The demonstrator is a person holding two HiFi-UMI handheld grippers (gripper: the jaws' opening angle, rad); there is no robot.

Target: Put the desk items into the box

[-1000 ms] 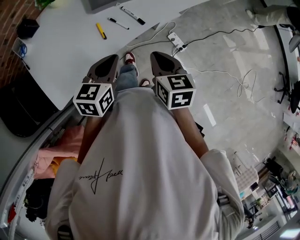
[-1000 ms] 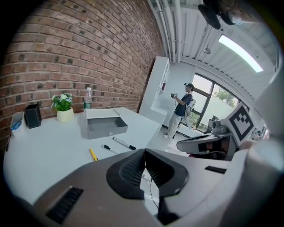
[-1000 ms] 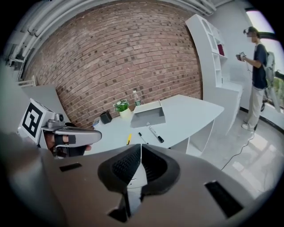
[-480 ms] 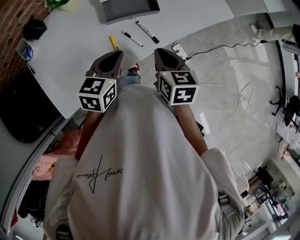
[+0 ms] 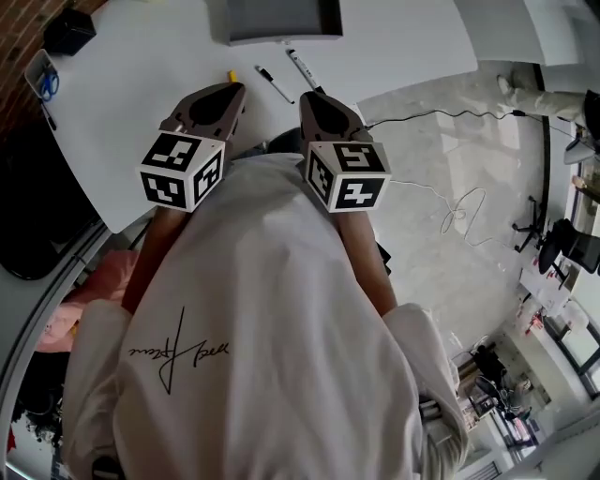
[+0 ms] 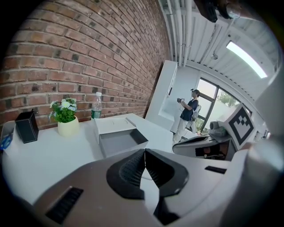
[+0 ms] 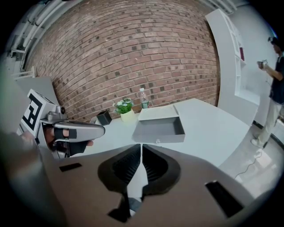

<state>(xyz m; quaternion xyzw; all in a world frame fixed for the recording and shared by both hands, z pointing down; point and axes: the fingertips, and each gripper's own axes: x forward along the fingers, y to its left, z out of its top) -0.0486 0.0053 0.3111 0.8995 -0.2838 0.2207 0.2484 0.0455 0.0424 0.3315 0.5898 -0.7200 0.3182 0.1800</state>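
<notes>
An open grey box (image 5: 275, 19) sits on the white desk (image 5: 141, 103), with its pale lid behind it. In front of it lie two black marker pens (image 5: 275, 84) (image 5: 302, 68) and a yellow item (image 5: 232, 76). My left gripper (image 5: 231, 90) and right gripper (image 5: 310, 97) are held side by side at the desk's near edge, short of the pens. Both are shut with nothing between the jaws. The left gripper view shows the box (image 6: 117, 137) beyond the closed left gripper (image 6: 144, 153). In the right gripper view the box (image 7: 159, 126) lies ahead of the closed right gripper (image 7: 141, 148).
A potted plant (image 6: 65, 116), a water bottle (image 6: 96, 106) and a black holder (image 6: 27, 126) stand by the brick wall. A cup with blue scissors (image 5: 42, 80) sits at the desk's left edge. Cables (image 5: 450, 211) trail over the floor on the right. A person (image 6: 188, 113) stands far off.
The view has closed in on the desk. The box and pens now sit nearer to both grippers. Both grippers stayed shut.
</notes>
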